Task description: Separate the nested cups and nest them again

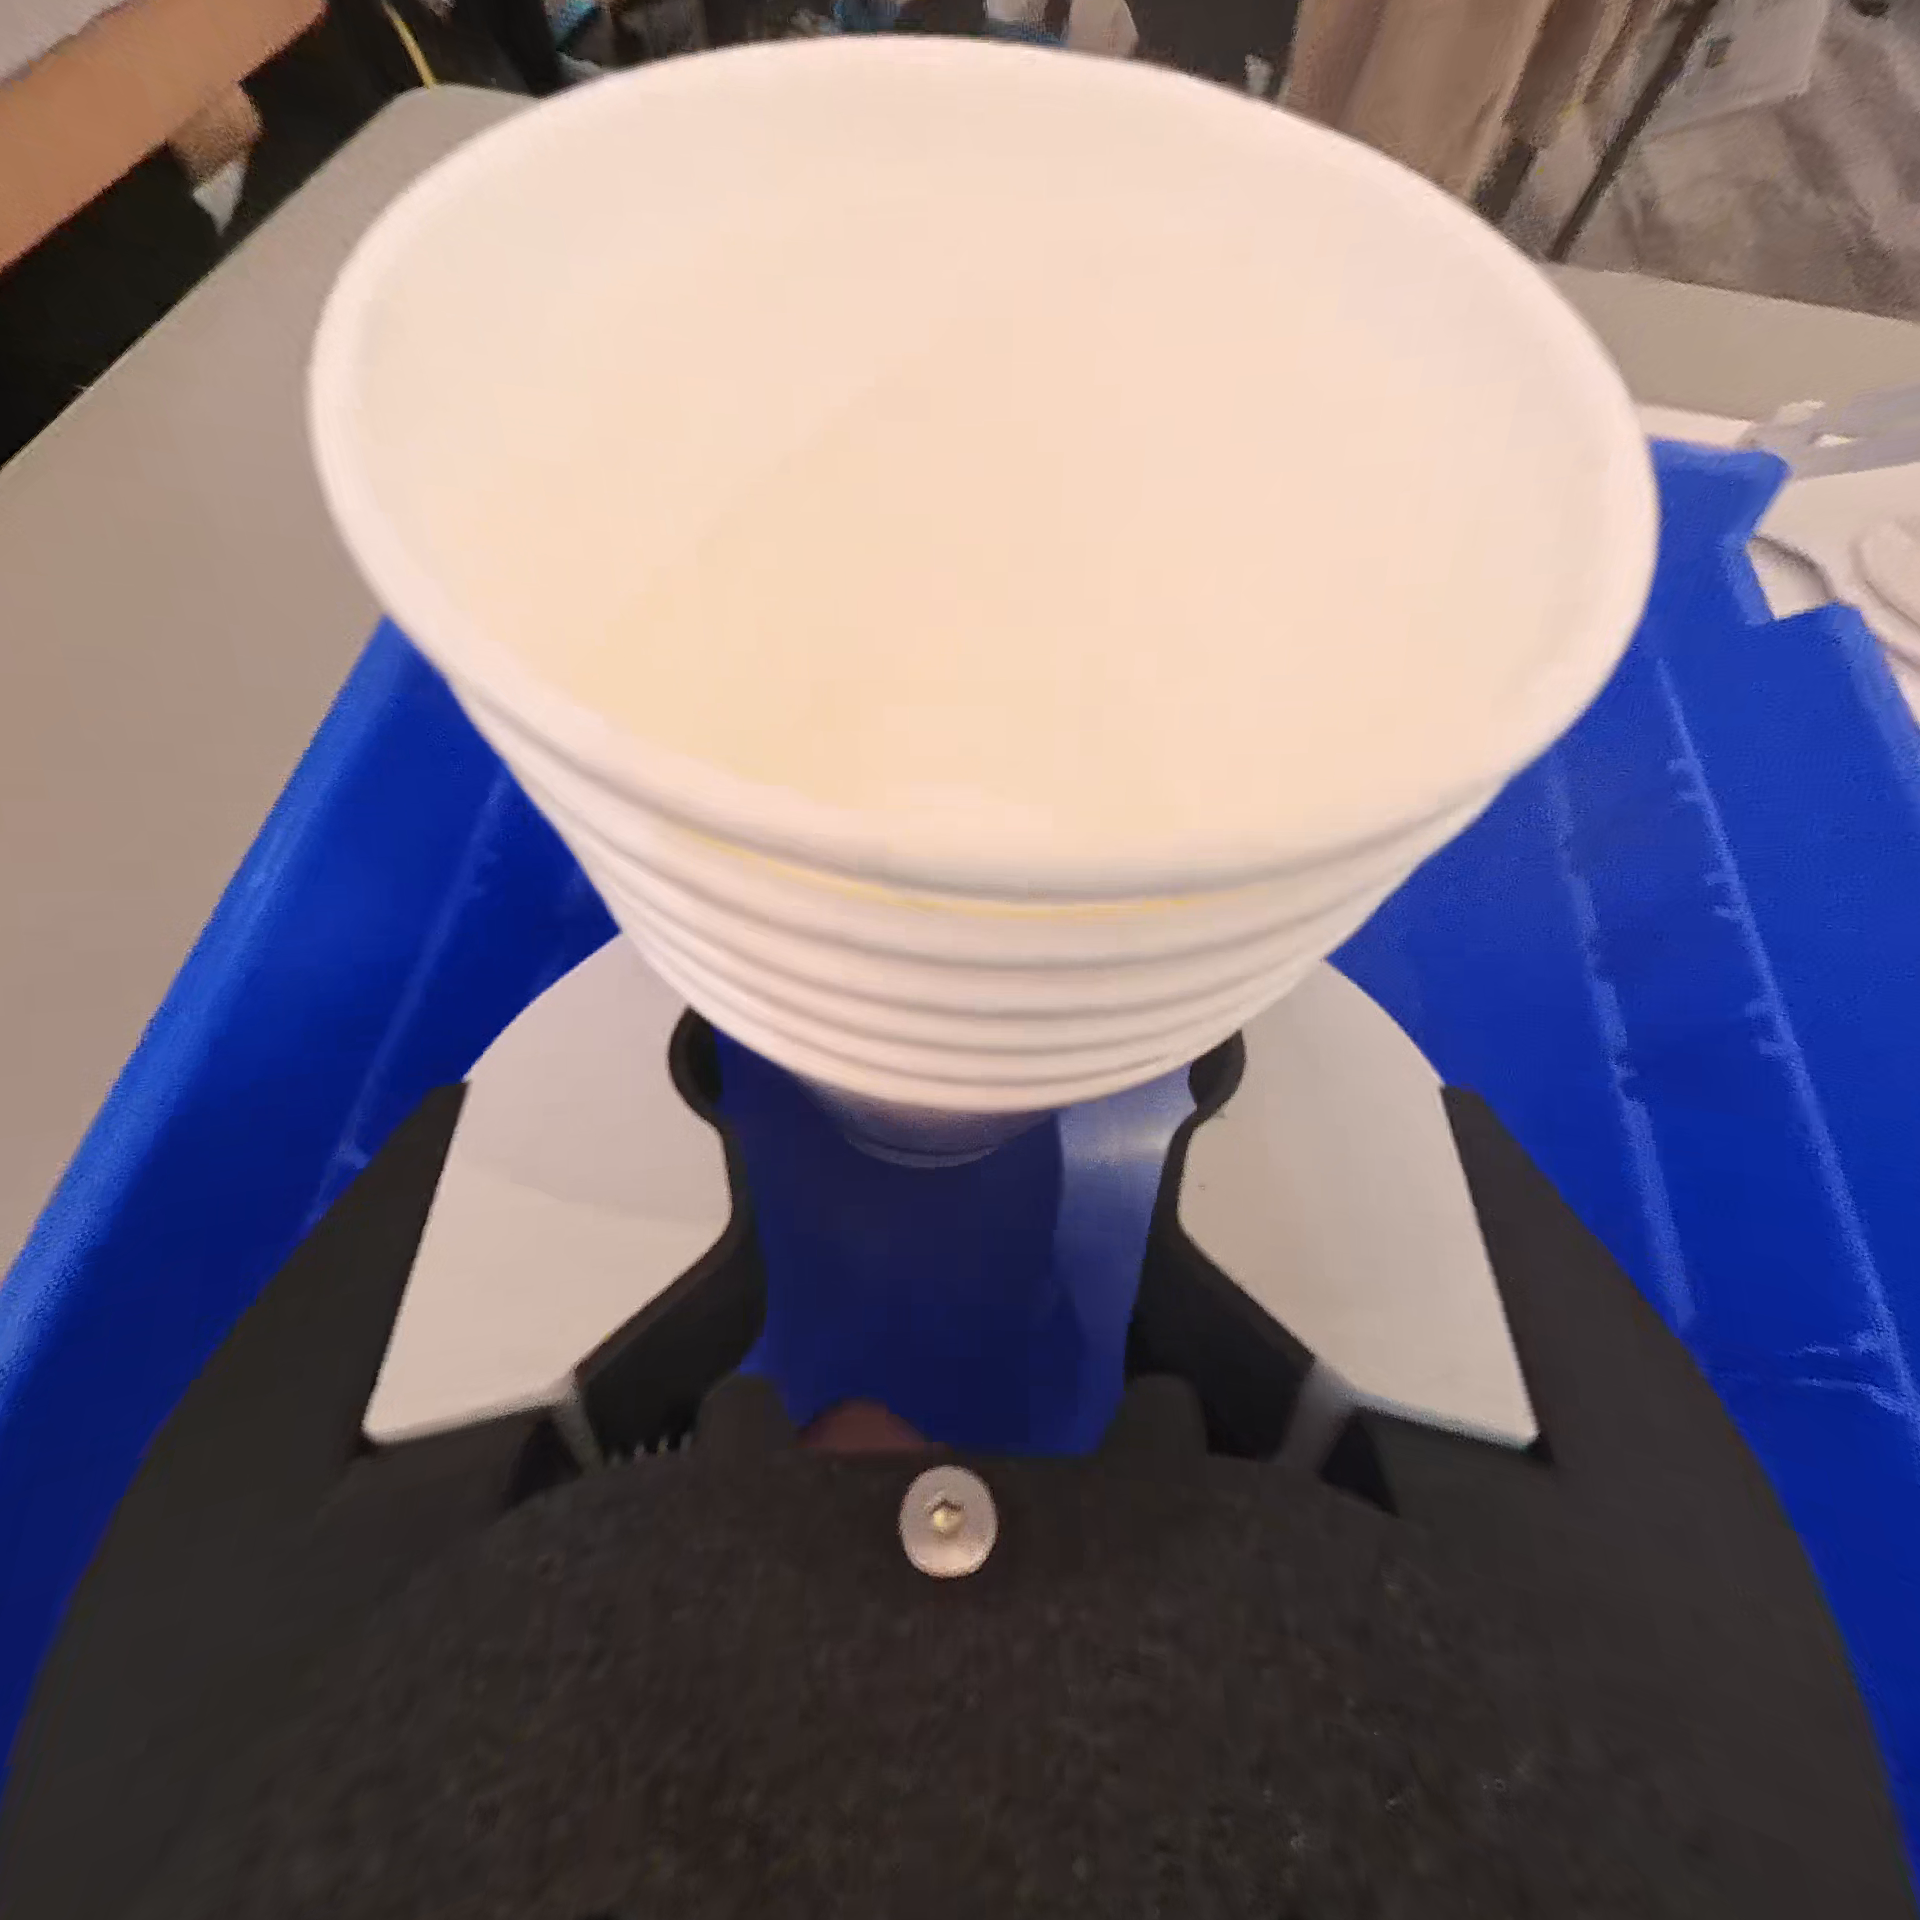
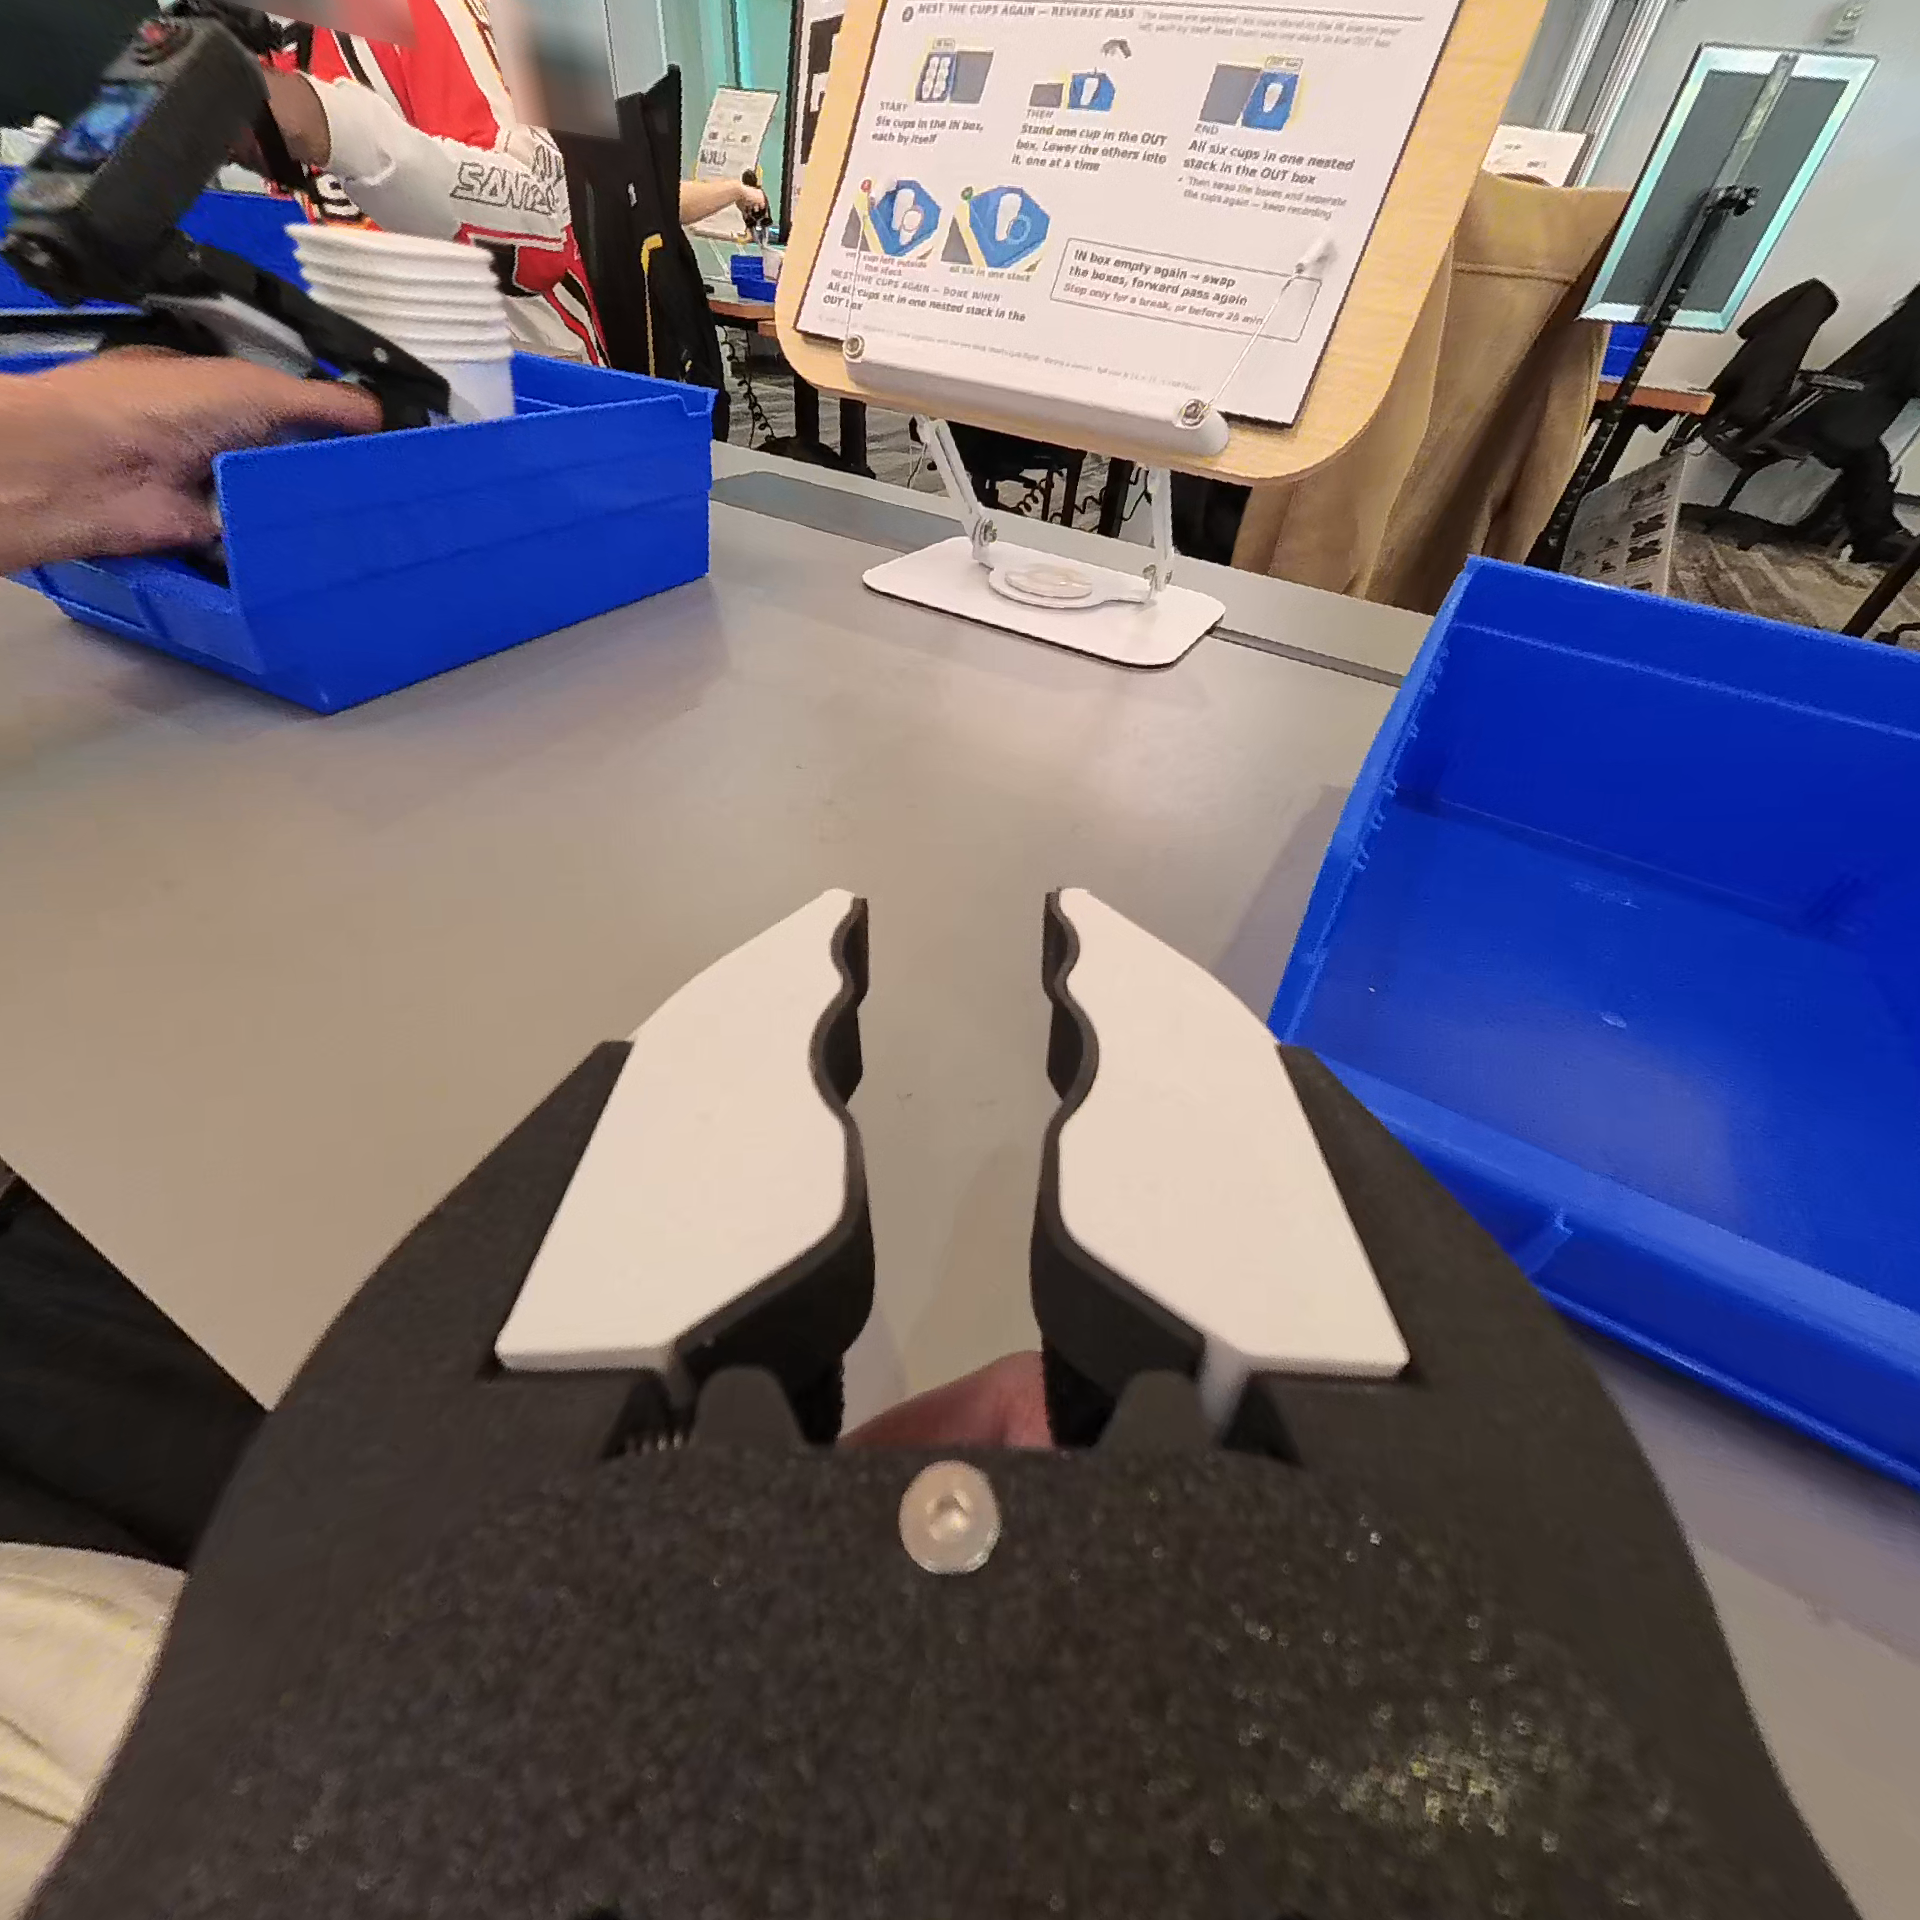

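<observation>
The cup stack (image 1: pixel 977 644) was all nested, so no cups were pulled apart yet. The left gripper (image 1: pixel 956 1081) squeezed it low down w/ jaws snug, over the blue bin (image 1: pixel 1683 935). The right gripper (image 2: pixel 956 935) held nothing, jaws narrow, w/ an empty bin (image 2: pixel 1621 935) to its right.

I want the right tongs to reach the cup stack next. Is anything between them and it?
Nothing visible stands between. The right tongs hover open above bare grey table; the cup stack stands in the far blue bin, with the left tongs at its base.
</observation>
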Tool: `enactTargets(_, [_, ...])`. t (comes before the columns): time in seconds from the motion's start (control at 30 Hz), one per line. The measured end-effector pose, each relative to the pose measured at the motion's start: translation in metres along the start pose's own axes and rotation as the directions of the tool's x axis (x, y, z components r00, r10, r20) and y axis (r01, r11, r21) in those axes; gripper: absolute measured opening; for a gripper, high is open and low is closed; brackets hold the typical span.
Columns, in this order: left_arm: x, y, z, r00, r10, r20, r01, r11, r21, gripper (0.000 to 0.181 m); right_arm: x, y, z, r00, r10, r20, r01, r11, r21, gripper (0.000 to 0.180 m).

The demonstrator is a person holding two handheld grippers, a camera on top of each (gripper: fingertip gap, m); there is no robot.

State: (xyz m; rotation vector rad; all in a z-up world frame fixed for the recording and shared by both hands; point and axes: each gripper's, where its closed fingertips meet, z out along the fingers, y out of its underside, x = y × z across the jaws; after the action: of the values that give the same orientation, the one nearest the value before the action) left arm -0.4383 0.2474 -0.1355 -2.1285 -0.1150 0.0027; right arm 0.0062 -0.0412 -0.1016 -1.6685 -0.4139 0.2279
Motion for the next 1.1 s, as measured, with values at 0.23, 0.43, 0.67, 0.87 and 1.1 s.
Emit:
enactTargets(0.23, [0.025, -0.019, -0.038, 0.975, 0.179, -0.135, -0.164, 0.979, 0.118, 0.088, -0.001, -0.002, -0.002, 1.0, 0.003, 0.012, -0.003, 1.0, 0.013, 0.03])
enactTargets(0.43, [0.049, -0.034, -0.136, 0.894, 0.25, -0.373, -0.136, 0.943, 0.305, 0.087, -0.01, -0.008, -0.002, 0.995, -0.022, 0.101, 0.022, 1.0, 0.002, 0.03])
enactTargets(0.67, [0.169, 0.014, -0.249, 0.548, 0.438, -0.713, -0.186, 0.894, 0.407, 0.088, -0.032, -0.07, -0.006, 0.878, -0.288, 0.383, 0.32, 0.947, -0.022, 0.031])
enactTargets(0.87, [0.266, 0.065, -0.264, 0.3, 0.465, -0.833, -0.264, 0.88, 0.396, 0.088, -0.057, -0.147, -0.003, 0.622, -0.479, 0.62, 0.577, 0.815, 0.05, 0.04])
enactTargets(1.1, [0.315, 0.081, -0.244, 0.231, 0.479, -0.847, -0.328, 0.858, 0.396, 0.088, -0.064, -0.153, 0.031, 0.373, -0.494, 0.785, 0.835, 0.548, -0.052, 0.026])
